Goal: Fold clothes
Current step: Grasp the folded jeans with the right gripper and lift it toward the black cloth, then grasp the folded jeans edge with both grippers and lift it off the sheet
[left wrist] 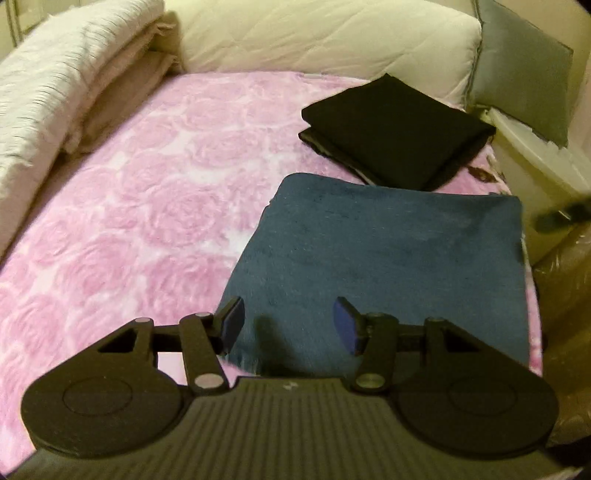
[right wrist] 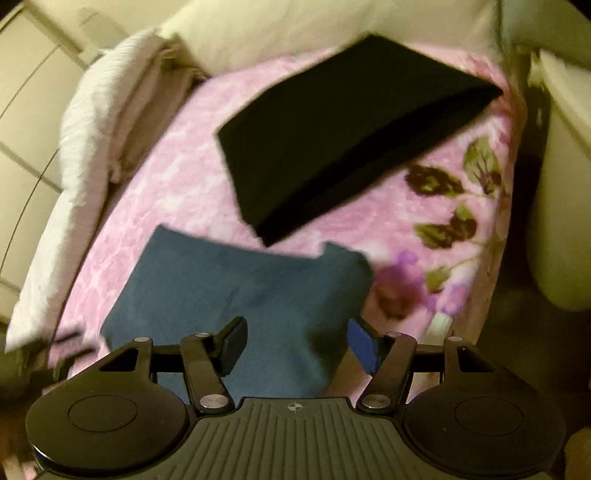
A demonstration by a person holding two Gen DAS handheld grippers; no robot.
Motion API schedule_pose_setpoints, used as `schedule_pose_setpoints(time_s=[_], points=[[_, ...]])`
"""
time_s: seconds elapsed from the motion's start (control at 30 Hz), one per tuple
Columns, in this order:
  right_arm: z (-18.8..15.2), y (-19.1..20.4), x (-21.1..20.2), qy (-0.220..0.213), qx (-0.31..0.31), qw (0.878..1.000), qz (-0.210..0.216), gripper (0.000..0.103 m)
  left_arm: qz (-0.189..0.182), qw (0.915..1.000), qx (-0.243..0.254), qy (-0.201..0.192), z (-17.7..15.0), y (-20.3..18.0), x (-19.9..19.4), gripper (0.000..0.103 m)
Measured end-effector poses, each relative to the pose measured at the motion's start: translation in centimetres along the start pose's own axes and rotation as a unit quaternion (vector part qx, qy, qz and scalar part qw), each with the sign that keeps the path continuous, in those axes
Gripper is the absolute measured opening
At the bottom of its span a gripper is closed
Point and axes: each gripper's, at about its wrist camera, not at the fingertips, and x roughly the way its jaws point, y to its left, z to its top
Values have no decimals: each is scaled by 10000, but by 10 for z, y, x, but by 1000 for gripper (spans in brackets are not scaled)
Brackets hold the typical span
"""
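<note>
A folded blue garment [left wrist: 388, 266] lies flat on the pink rose-patterned bed cover [left wrist: 155, 206]. It also shows in the right wrist view [right wrist: 240, 288]. A folded black garment [left wrist: 395, 133] lies beyond it, also seen in the right wrist view [right wrist: 340, 136]. My left gripper [left wrist: 288, 325] is open and empty, hovering over the blue garment's near edge. My right gripper [right wrist: 297, 345] is open and empty above the blue garment's near right part.
A white folded quilt [left wrist: 55, 96] lines the left side and a cream pillow [left wrist: 325, 33] the back. A grey cushion [left wrist: 517, 62] and a white box [left wrist: 535, 162] stand at the right. The bed's right edge [right wrist: 513, 184] drops to a dark gap.
</note>
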Motion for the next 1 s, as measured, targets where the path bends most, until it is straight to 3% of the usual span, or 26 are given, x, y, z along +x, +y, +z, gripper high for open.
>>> schedule_pose_setpoints(time_s=[0.1,0.13,0.23,0.37,0.5,0.6,0.7,0.8,0.87,0.93,1.0], points=[[-24,26,8,94,-348,9990,277,64,92,9981,465,389,-9,7,30,45],[-33,33,14,175,-447,9982,373,64,151,9965,646,510,-13,9,39,49],[-62,53,39,375,-664,9954,576,64,57,9974,551,455,-22,18,47,55],[-92,68,67,510,-819,9944,421,69,33,9969,686,382,-26,21,54,58],[-94,89,52,449,-1122,9925,185,70,-70,9942,1021,330,-20,22,43,57],[-98,110,36,395,-1658,9854,-6,74,88,9831,1827,-54,-25,10,6,52],[-129,146,34,382,-3317,9424,-202,78,216,9552,2939,-267,-50,-2,-17,59],[-164,171,51,442,-4686,8810,-477,77,273,9224,3844,-258,-80,-16,-15,68],[-185,175,71,521,-5254,8460,-744,77,302,9034,4268,-286,-98,-26,-10,69],[-196,171,93,557,-5585,8208,-1059,77,390,8855,4617,-355,-113,-35,0,70],[-198,168,105,450,-5711,8101,-1246,73,498,8711,4863,-465,-123,-43,8,72]])
